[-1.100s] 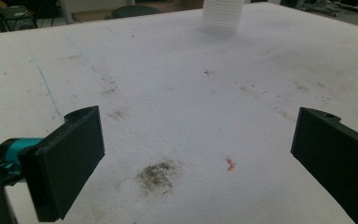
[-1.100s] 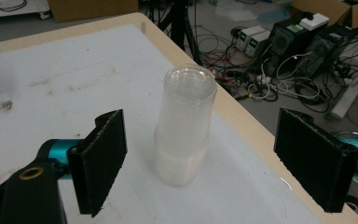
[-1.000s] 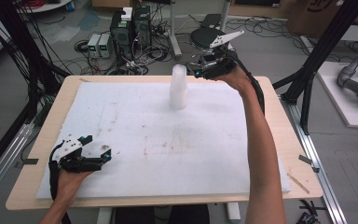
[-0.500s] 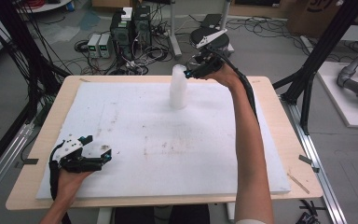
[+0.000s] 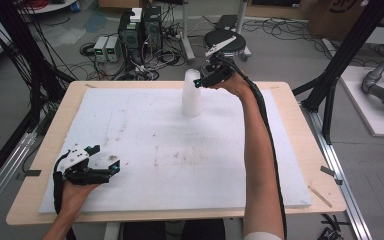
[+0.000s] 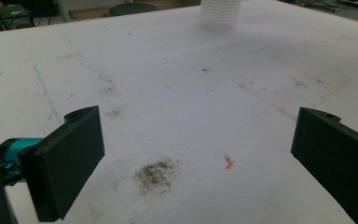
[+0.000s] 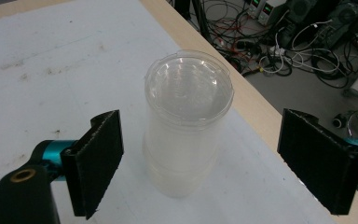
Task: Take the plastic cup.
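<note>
Stack of clear plastic cups (image 5: 192,94), upright on white foam sheet (image 5: 170,145), far side of worktop (image 5: 300,130). Right tongs (image 5: 203,81) released, jaws spread wide to either side of the stack's upper part, not touching it; in right gripper view the stack (image 7: 186,121) stands between the jaws, nearer the left one. Left tongs (image 5: 111,167) released, low over the foam at the near edge, well apart from the stack. Dark smudge (image 6: 156,173) and small red fleck (image 6: 229,162) on foam between the left jaws.
</note>
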The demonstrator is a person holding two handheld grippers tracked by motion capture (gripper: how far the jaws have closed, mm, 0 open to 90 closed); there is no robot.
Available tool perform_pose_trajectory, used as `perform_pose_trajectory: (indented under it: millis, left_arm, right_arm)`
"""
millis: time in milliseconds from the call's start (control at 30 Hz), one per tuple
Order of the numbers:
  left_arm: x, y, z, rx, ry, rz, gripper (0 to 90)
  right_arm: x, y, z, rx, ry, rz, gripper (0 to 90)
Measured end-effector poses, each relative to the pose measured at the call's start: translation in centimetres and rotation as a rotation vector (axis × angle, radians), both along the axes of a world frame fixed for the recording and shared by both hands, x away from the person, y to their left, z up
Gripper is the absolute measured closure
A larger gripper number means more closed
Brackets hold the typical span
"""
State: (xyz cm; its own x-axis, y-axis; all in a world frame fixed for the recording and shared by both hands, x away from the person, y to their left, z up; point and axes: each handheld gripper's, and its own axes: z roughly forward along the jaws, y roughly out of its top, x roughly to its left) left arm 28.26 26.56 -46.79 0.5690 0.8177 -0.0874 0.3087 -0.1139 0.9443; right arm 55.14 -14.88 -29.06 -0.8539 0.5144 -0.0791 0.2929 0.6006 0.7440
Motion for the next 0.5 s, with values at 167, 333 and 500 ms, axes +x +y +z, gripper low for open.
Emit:
perform_pose_trajectory:
  millis: [167,333,500]
  left_arm:
    - [0.0,0.0,0.0,-0.004,0.001,-0.001,2.5]
    - [0.0,0.0,0.0,-0.007,0.003,-0.001,2.5]
    - [0.0,0.1,0.0,-0.008,0.004,-0.002,2.5]
  right_arm:
    - [0.3,0.7,-0.7,-0.004,0.010,0.001,13.9]
    - [0.6,1.3,-1.5,-0.005,0.025,0.006,14.1]
    - [0.9,1.8,-2.0,-0.012,0.036,0.010,14.2]
